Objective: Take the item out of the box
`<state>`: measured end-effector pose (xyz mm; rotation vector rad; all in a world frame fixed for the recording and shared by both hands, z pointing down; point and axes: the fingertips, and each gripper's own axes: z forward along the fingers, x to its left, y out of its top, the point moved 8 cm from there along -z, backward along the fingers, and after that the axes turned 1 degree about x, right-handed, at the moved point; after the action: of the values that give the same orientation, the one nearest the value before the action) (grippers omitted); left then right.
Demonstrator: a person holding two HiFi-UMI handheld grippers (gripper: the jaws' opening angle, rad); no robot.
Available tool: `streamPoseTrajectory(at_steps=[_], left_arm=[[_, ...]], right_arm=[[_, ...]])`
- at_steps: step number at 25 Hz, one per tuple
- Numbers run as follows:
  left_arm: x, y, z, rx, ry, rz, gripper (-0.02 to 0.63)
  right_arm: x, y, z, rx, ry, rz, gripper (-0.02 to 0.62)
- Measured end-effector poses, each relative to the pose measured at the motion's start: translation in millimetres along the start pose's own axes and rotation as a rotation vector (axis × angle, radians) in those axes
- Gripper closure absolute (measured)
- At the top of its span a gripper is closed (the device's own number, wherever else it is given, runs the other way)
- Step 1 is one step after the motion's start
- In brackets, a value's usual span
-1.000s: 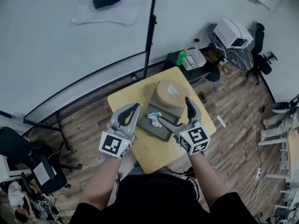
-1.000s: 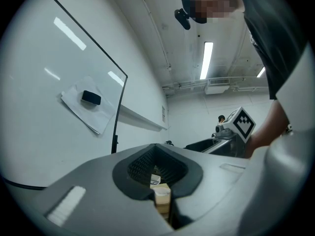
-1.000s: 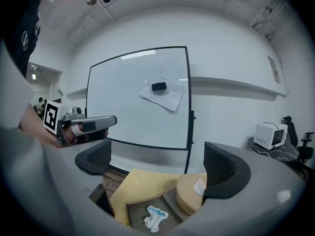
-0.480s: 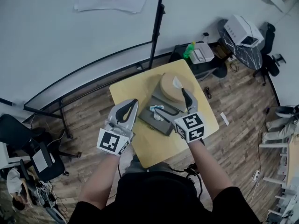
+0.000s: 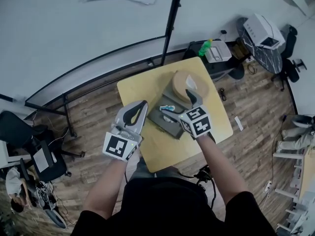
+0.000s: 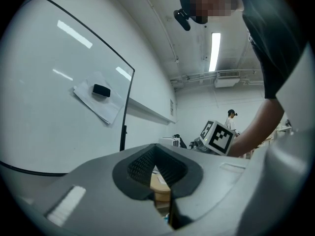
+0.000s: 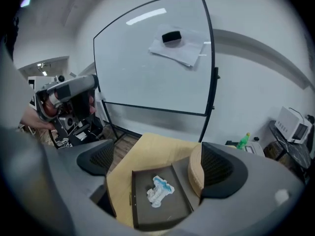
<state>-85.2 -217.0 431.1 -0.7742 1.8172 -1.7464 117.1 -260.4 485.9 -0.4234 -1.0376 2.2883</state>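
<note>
An open grey box (image 5: 160,118) lies on a small yellow table (image 5: 142,90), and a crumpled white and light-blue item (image 5: 167,109) rests inside it. My right gripper (image 5: 180,106) hovers open over the box. Between its spread fingers the right gripper view shows the item (image 7: 160,190) lying loose on the box floor (image 7: 173,209), below the gripper (image 7: 157,163). My left gripper (image 5: 141,105) is held left of the box, shut and empty. In its own view the left gripper (image 6: 160,181) has its pads closed together, with only a sliver of the scene showing between them.
A round tan lid-like disc (image 5: 183,82) leans at the box's far right side (image 7: 195,173). A whiteboard on a stand (image 5: 74,33) rises behind the table. A green bottle (image 5: 205,47), a printer (image 5: 263,31) and office chairs (image 5: 19,141) stand around on the wooden floor.
My right gripper has moved forward and left over the box, closer to the item. The left gripper has hardly shifted.
</note>
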Motion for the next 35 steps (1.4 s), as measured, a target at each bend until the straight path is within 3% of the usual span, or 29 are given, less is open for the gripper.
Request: streamPoseTrajectory(at_steps=[11, 18, 32, 35], left_arm=[[6, -17, -4, 0.032, 0.028, -0.015, 0.607], [7, -25, 1, 0.044, 0.027, -0.023, 0.607], [11, -35, -2, 0.07, 0.046, -0.028, 0.607], [10, -38, -4, 0.083, 0.053, -0.03, 0.607]], right_arm=[[4, -34, 50, 0.29, 0.112, -0.053, 0.028], [3, -54, 75, 0.398, 0.154, -0.107, 0.028], [-7, -100, 120, 0.6, 0.154, -0.215, 0.028], [-5, -117, 125, 0.689, 0.207, -0.172, 0.028]])
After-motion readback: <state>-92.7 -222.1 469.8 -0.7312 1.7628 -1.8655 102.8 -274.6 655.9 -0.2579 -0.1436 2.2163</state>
